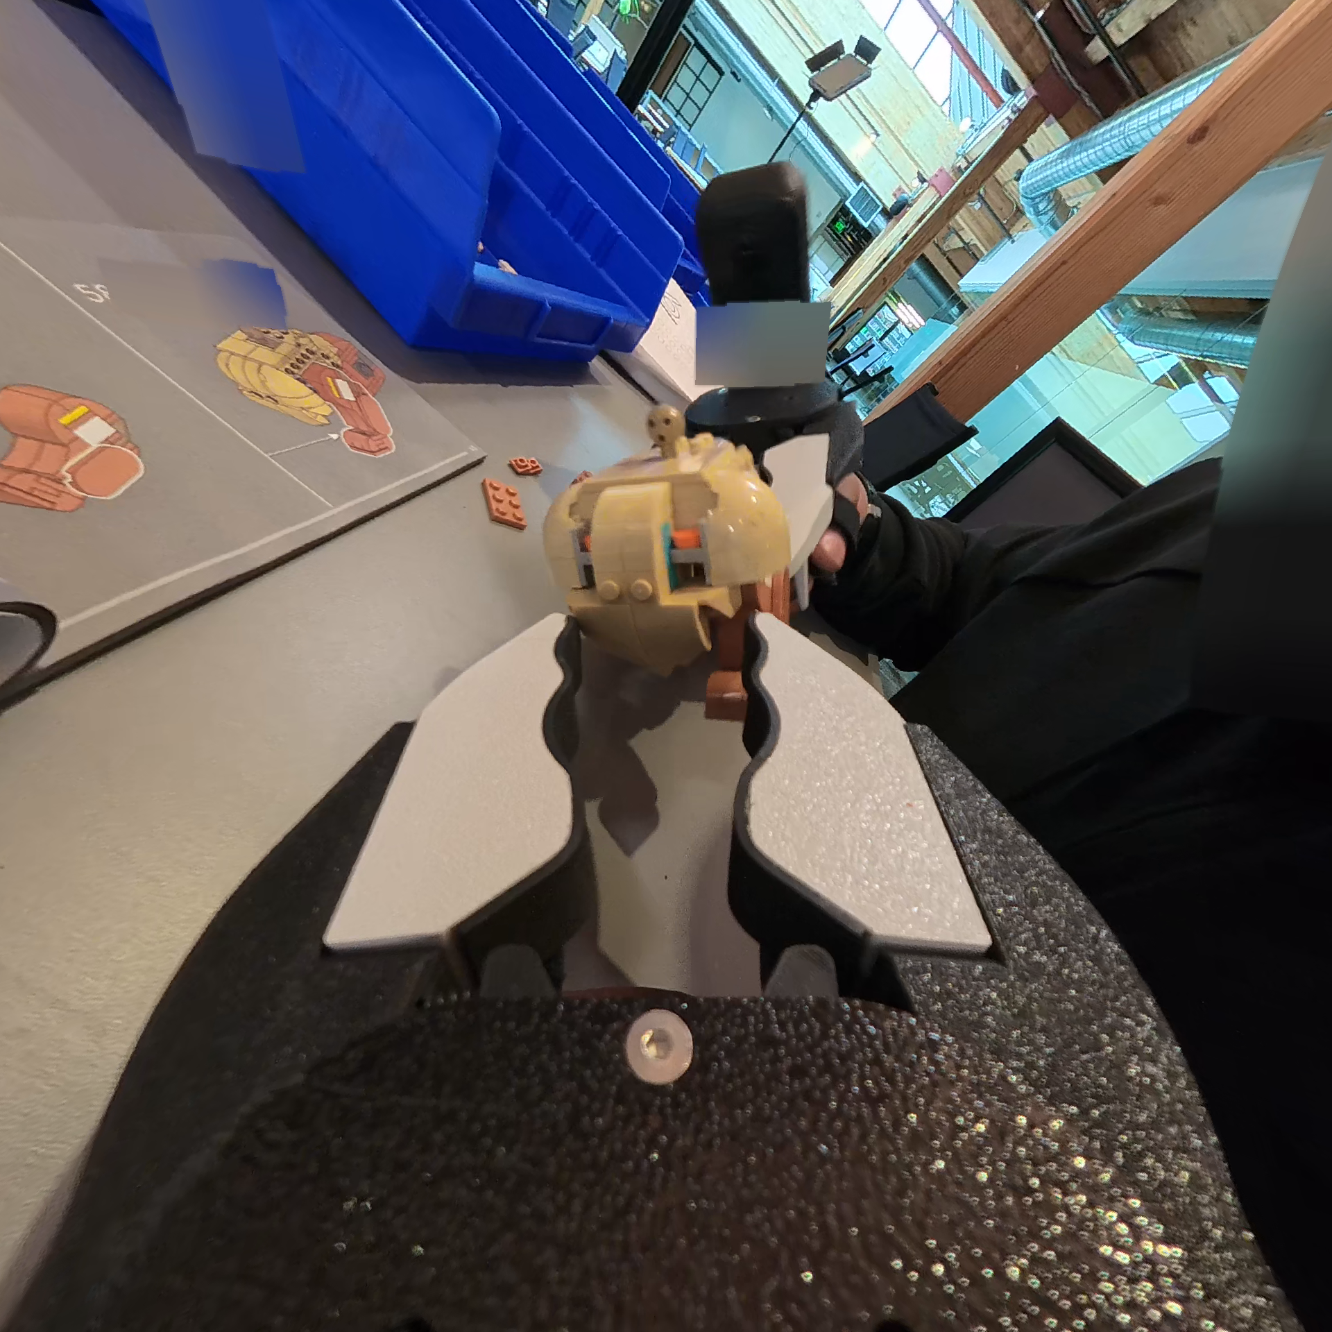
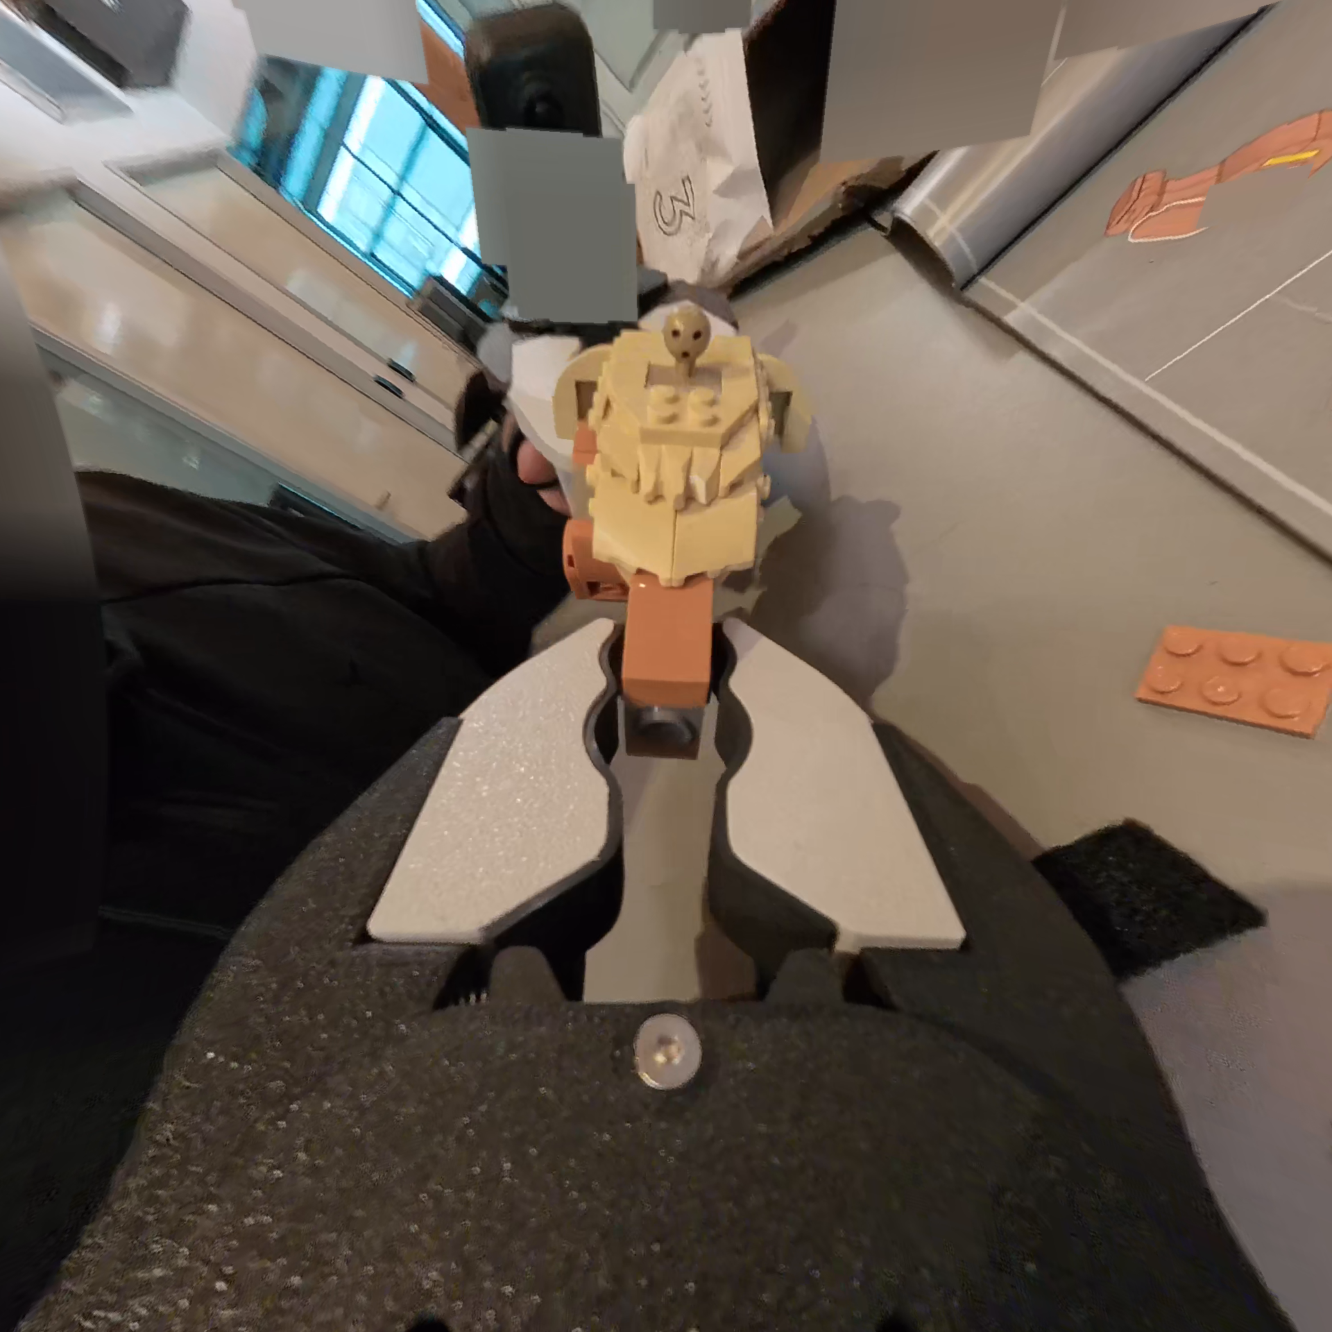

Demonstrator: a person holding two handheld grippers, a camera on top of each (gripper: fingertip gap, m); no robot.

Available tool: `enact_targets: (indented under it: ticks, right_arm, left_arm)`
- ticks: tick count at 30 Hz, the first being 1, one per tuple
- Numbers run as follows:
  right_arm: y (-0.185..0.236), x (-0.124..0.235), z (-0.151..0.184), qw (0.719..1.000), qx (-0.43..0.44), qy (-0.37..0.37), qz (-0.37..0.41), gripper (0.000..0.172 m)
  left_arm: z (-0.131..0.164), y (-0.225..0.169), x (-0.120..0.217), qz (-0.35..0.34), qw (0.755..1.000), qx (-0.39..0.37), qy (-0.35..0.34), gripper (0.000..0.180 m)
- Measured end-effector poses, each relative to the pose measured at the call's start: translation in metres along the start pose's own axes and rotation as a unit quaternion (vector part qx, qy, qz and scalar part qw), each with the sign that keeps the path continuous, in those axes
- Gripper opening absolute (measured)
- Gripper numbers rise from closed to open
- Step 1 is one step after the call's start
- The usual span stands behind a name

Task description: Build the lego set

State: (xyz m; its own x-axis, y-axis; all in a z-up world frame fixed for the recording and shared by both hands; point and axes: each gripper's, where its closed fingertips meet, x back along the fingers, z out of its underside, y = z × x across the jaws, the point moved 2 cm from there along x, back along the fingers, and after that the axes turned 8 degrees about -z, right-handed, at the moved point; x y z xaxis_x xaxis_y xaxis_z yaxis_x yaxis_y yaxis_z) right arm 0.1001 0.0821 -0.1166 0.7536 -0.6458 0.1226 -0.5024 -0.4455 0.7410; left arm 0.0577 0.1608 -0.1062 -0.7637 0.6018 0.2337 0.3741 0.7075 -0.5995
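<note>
Above the grey counter (image 1: 216, 721), the left gripper (image 1: 656, 649) is gripping a tan brick model's (image 1: 663, 548) body with wide-set fingers, while the right gripper (image 2: 663, 692) is pinching its brown limb (image 2: 667, 649); loose brown plates (image 1: 504, 501) are lying unattached.

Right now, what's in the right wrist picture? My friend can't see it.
The right jaws pinch the brown block arm of a tan toy-brick model, held above a grey table. A gloved hand shows behind it, and a flat brown studded plate lies on the table to the right.
</note>
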Motion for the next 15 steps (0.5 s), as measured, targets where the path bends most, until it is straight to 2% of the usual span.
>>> enact_targets:
  ticks: [5,8,15]
  right_arm:
    - [-0.006,0.001,0.006,0.991,0.100,0.060,0.069,0.022]
    - [-0.010,0.003,0.005,0.986,0.123,0.067,0.092,0.022]
    - [-0.013,0.004,0.006,0.976,0.158,0.088,0.119,0.022]
  left_arm:
    - [0.004,-0.001,-0.001,-0.014,0.998,-0.055,0.026,0.040]
    - [0.014,0.003,0.001,-0.044,0.990,-0.113,0.069,0.032]
    - [0.042,0.008,0.010,-0.124,0.959,-0.211,0.144,0.033]
